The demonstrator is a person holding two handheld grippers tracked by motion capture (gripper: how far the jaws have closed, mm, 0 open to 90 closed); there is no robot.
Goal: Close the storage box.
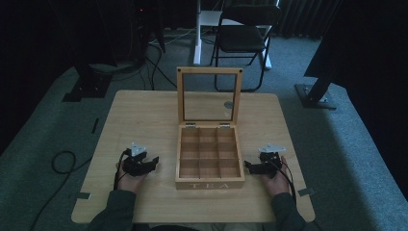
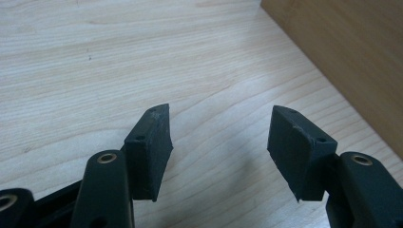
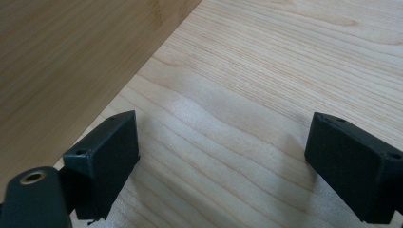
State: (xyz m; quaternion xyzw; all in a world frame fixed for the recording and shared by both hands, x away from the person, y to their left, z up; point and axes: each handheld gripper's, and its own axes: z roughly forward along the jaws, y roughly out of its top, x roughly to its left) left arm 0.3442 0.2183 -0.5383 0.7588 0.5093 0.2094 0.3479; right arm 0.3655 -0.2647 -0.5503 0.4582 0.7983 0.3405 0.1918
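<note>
On the pale wooden surface [image 1: 144, 115], seen from the high view: wooden tea box [image 1: 210, 161] at the centre, lid [image 1: 209, 96] swung up and standing upright at the far edge, glass pane framed in wood. Nine compartments inside, three by three, all bare. "TEA" lettered on the near wall.

Left of the box, near but apart from it: left tongs [image 1: 150, 163], held in the left hand [image 1: 131, 177], tips angled toward the box, grey three-cornered plate on top, cable trailing back along the sleeve. Right of the box, just beside its near corner: right tongs [image 1: 248, 166], held in the right hand [image 1: 276, 178], tips likewise turned toward the box.

From the left gripper view: left tongs [image 2: 218, 147] spread wide, nothing between the black pads [image 2: 151, 147], bare wood grain beneath, box wall [image 2: 347, 57] crossing the upper right corner.

From the right gripper view: right tongs [image 3: 223, 161] spread wider yet, nothing pinched, pads [image 3: 107, 161] low over the surface, box wall [image 3: 71, 66] slanting across the upper left.

Beyond the surface: grey carpet [image 1: 346, 159], black folding chair [image 1: 243, 38], dark stand legs [image 1: 86, 82] on either side, cable loop [image 1: 62, 161] on the floor at left.
</note>
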